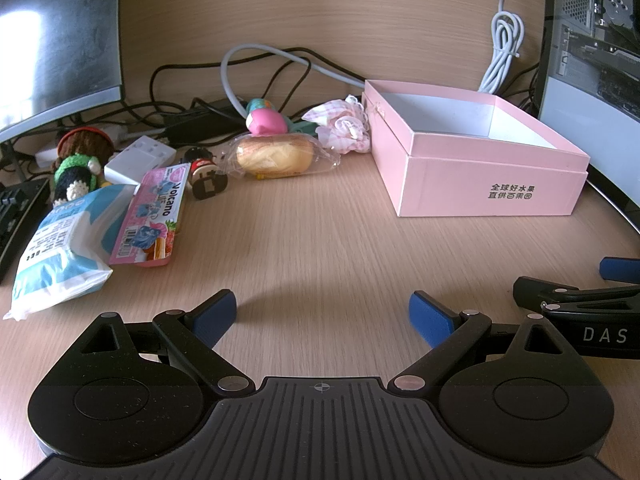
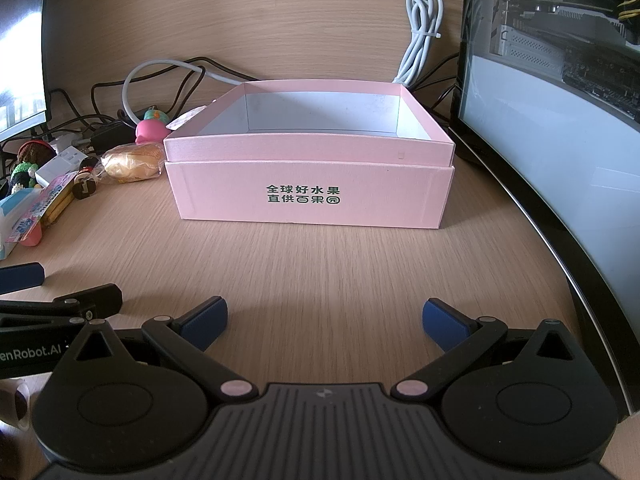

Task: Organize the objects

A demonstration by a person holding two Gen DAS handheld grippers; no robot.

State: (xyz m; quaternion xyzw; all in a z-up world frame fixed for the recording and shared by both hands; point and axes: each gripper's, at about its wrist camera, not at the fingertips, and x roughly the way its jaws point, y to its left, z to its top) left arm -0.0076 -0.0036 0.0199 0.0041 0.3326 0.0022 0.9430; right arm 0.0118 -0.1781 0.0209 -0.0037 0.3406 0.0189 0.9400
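An open pink box (image 1: 492,184) with a white inside stands on the desk, right of centre; in the right wrist view the box (image 2: 312,196) is straight ahead and looks empty. Left of it lie a wrapped bread roll (image 1: 274,155), a pink toy (image 1: 266,120), a pink-and-white cloth bundle (image 1: 344,126), a small dark figure (image 1: 206,180), a pink Volcano snack pack (image 1: 154,222), a blue-white tissue pack (image 1: 60,252) and a crochet doll (image 1: 78,164). My left gripper (image 1: 322,316) is open and empty above bare desk. My right gripper (image 2: 324,322) is open and empty, in front of the box.
A monitor (image 1: 56,40) stands at the back left and another (image 2: 560,100) at the right. Black and grey cables (image 1: 260,64) and a white adapter (image 1: 140,158) lie behind the objects. A coiled white cable (image 2: 420,36) hangs behind the box. A keyboard (image 1: 20,216) is at far left.
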